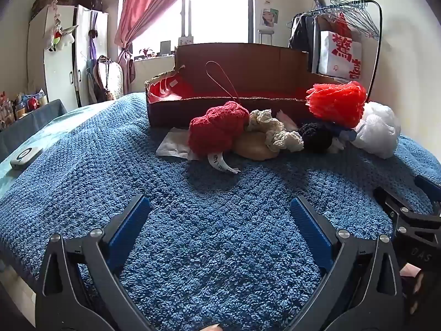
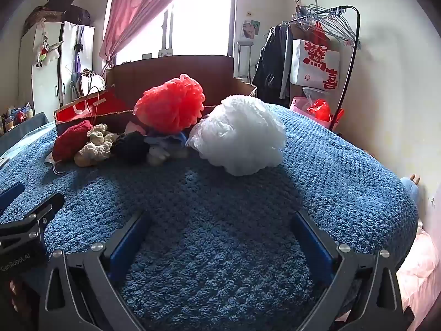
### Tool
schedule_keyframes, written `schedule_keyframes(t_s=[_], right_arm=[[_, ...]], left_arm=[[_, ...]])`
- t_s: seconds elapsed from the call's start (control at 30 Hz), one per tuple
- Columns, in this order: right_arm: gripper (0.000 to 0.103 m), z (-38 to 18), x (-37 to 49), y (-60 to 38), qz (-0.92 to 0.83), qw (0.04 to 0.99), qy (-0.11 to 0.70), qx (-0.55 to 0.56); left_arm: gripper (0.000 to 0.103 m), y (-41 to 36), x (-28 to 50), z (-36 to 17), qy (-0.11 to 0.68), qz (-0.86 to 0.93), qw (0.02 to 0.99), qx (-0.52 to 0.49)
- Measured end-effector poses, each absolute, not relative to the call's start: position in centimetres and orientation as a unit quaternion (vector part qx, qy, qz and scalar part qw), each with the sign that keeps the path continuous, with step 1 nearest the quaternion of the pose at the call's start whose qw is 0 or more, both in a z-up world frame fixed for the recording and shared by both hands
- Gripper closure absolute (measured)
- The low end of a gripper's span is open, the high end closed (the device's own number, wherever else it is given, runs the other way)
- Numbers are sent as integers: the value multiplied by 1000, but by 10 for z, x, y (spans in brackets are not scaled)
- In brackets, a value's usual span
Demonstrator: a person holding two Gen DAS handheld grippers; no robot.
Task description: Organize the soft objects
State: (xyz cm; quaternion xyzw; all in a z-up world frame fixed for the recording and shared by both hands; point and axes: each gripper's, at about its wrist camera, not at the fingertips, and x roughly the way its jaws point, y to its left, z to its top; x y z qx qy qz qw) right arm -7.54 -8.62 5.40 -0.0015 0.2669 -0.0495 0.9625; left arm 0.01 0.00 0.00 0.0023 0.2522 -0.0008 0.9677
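Observation:
A pile of soft things lies on the blue towel (image 1: 193,234) in front of a cardboard box (image 1: 248,88): a red knit piece (image 1: 215,129), a cream knit piece (image 1: 275,132), a black knit ball (image 1: 317,138), a red mesh pouf (image 1: 336,103) and a white mesh pouf (image 1: 377,131). In the right wrist view the white pouf (image 2: 242,135) is nearest, with the red pouf (image 2: 171,104) behind it. My left gripper (image 1: 220,207) is open and empty, short of the pile. My right gripper (image 2: 220,220) is open and empty, short of the white pouf.
A tan pad (image 1: 253,146) and white paper (image 1: 176,144) lie under the pile. A white device (image 1: 26,157) sits at the bed's left edge. A clothes rack with hangers and a white bag (image 2: 317,63) stands at the right. A wardrobe (image 1: 63,52) stands at the left.

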Motion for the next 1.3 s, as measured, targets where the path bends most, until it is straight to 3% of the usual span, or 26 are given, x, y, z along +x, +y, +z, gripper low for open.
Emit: schedule_keyframes(t_s=[1.3], right_arm=[[0, 54, -75, -85, -50, 961, 271, -2]], left_arm=[[0, 0, 0, 0, 256, -2, 967, -2]])
